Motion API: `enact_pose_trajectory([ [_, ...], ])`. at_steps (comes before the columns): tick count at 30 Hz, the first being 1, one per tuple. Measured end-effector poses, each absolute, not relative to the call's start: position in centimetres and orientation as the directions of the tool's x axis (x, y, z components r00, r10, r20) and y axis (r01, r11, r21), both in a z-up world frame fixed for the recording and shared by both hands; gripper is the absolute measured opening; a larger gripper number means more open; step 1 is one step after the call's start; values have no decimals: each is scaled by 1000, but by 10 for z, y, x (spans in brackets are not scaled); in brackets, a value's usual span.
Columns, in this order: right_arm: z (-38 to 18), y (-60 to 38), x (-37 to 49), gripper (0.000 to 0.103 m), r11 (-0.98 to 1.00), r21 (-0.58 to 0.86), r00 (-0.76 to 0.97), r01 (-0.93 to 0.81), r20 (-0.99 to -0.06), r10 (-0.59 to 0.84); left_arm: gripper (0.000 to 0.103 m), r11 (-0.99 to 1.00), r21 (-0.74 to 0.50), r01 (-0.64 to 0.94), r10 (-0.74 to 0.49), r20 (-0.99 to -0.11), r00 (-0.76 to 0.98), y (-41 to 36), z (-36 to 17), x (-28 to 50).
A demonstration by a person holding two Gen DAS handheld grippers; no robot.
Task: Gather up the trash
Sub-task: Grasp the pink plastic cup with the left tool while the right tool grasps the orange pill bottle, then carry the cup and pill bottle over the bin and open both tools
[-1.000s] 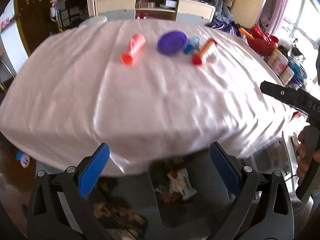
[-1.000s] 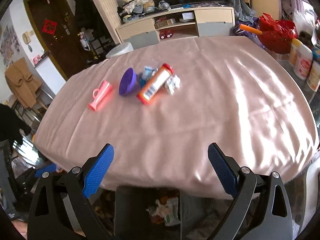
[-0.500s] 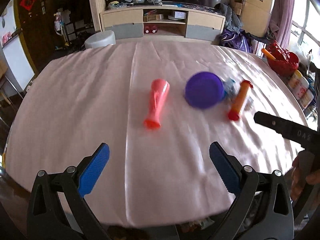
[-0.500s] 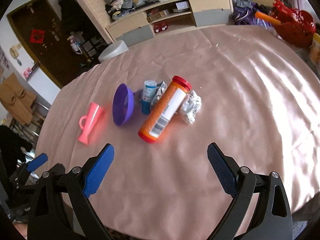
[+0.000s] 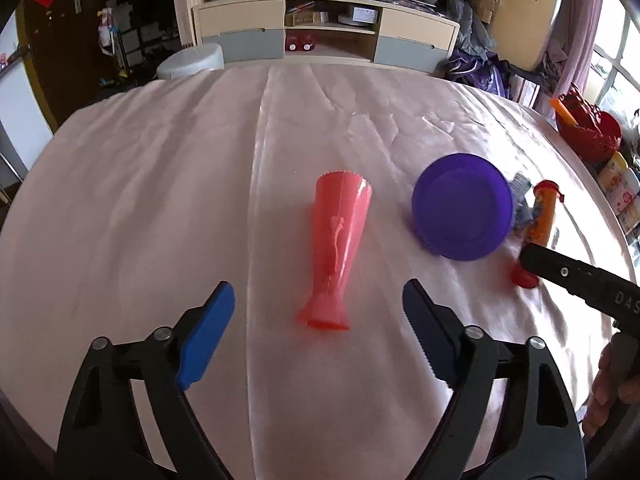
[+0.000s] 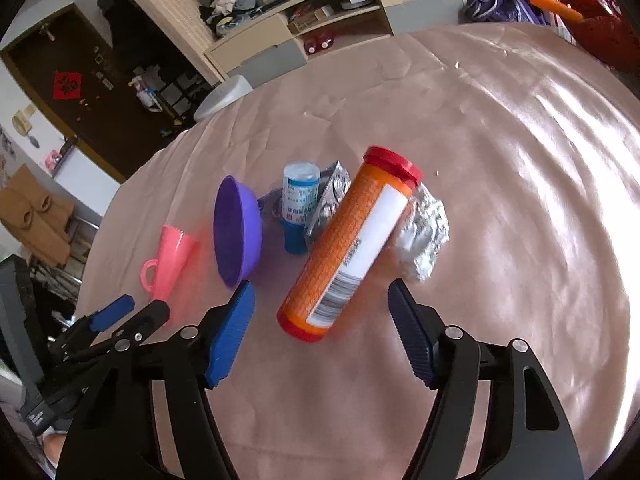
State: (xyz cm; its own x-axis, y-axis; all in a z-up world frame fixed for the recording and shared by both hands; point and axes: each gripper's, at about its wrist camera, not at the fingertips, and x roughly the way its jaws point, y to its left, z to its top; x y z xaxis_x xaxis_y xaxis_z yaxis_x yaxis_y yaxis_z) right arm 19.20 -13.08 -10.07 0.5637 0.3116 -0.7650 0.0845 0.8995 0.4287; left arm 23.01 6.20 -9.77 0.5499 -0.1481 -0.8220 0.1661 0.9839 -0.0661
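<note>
A pink plastic cup (image 5: 339, 248) lies on its side on the pink tablecloth (image 5: 140, 208), its base toward my left gripper (image 5: 319, 320). That gripper's jaws are closing, apart from the cup, whose base sits just ahead between the tips. An orange tube with a red cap (image 6: 349, 240) lies in front of my right gripper (image 6: 322, 312). Its jaws are closing too, with the tube's lower end level with the tips and not touched. Beside the tube lie crumpled foil (image 6: 424, 236), a small blue-capped bottle (image 6: 298, 208), a blister pack (image 6: 330, 200) and a purple bowl (image 6: 236, 232).
A red basket (image 5: 588, 128) and bottles (image 5: 620, 188) stand past the table's right edge. A low cabinet (image 5: 324, 36) and a grey stool (image 5: 192, 62) stand behind the table. A hand (image 5: 608, 380) holds the right gripper's handle.
Both grippers have come forward from the table's edge over the cloth and lower, so the cup and tube look much nearer. Both pairs of jaws have narrowed.
</note>
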Motion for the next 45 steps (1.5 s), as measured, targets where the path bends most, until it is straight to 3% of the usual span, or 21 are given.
enact_pose_trajectory([
  [3, -100, -128, 192, 65, 910, 408, 571, 79, -767, 294, 65, 983, -77, 167, -157, -826, 541, 60, -105, 238],
  [8, -101, -127, 190, 42, 921, 384, 574, 64, -769, 281, 54, 981, -62, 183, -154, -824, 545, 54, -108, 237],
  [12, -101, -132, 181, 36, 918, 390, 577, 70, -767, 282, 27, 977, -60, 205, -164, -828, 537, 52, -106, 227],
  [21, -86, -145, 140, 31, 908, 418, 590, 26, -739, 324, 26, 968, -89, 236, -200, -841, 503, 46, -102, 184],
  [37, -43, -162, 39, 30, 924, 374, 634, -76, -697, 334, 26, 951, -145, 273, -281, -775, 567, 30, -37, 66],
  [45, -57, -166, -11, 30, 907, 403, 595, -120, -702, 390, 26, 939, -198, 280, -323, -786, 527, 23, -55, 2],
])
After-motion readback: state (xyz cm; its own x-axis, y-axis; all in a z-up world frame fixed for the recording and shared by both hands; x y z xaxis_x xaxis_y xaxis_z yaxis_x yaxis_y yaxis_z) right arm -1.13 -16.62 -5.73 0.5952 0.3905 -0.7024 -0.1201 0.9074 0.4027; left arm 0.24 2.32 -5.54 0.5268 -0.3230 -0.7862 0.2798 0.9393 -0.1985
